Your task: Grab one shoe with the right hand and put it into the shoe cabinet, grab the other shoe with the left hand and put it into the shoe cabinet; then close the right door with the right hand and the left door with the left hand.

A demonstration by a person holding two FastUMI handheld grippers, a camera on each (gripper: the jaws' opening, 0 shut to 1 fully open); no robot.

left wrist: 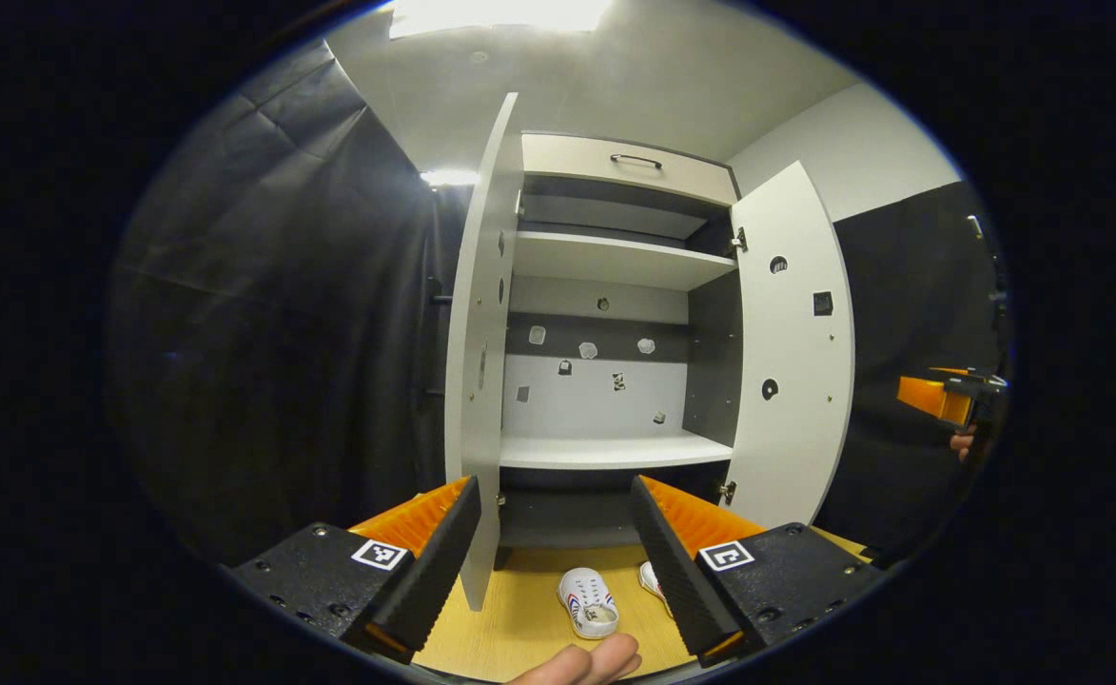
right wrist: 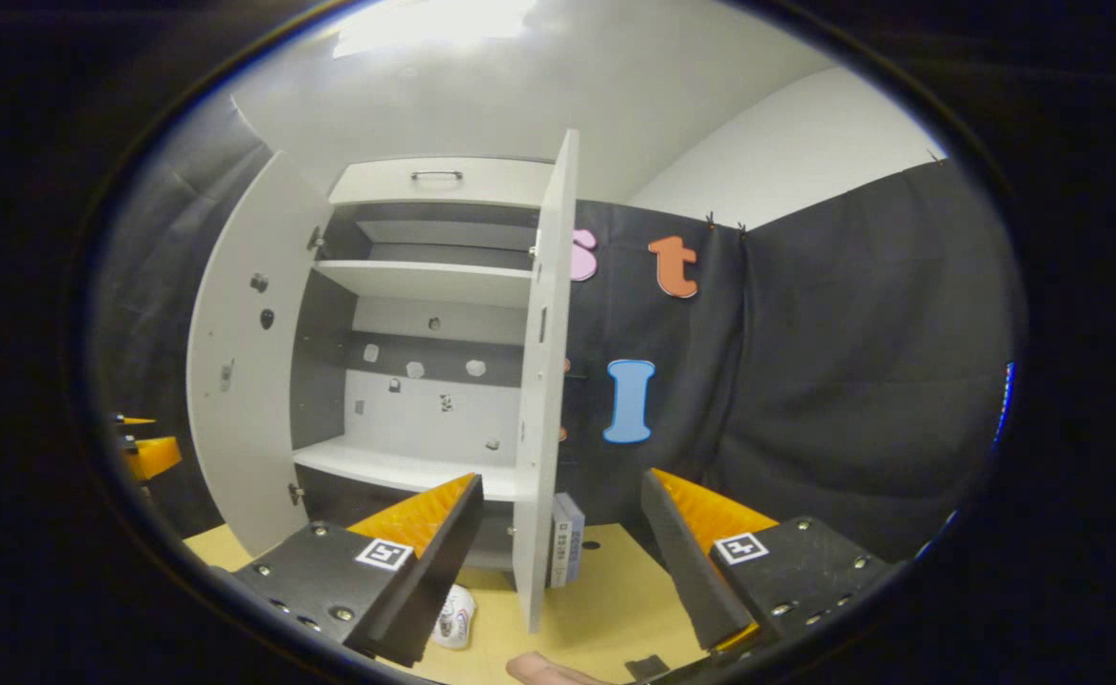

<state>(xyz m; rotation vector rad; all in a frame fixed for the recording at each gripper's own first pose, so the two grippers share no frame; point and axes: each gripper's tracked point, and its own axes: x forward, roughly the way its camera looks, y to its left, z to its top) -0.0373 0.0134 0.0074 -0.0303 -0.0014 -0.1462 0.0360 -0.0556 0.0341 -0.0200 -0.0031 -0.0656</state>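
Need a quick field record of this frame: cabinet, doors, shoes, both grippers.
cabinet: shoe cabinet, shelves bare, drawer with a handle on top
left door: open
right door: open
shoes: two white shoes on the wooden floor in front of the cabinet; one in full view, the other partly behind a finger of the left gripper
left gripper: open, holding nothing, above the shoes
right gripper: open, holding nothing, facing the right door's edge
task state: no shoe grabbed yet

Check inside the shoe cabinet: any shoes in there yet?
No. The shoe cabinet's visible shelves are bare, both doors open. One shoe lies on the floor in front; a second shoe is partly hidden by the left gripper. The bottom compartment is too dark to tell.
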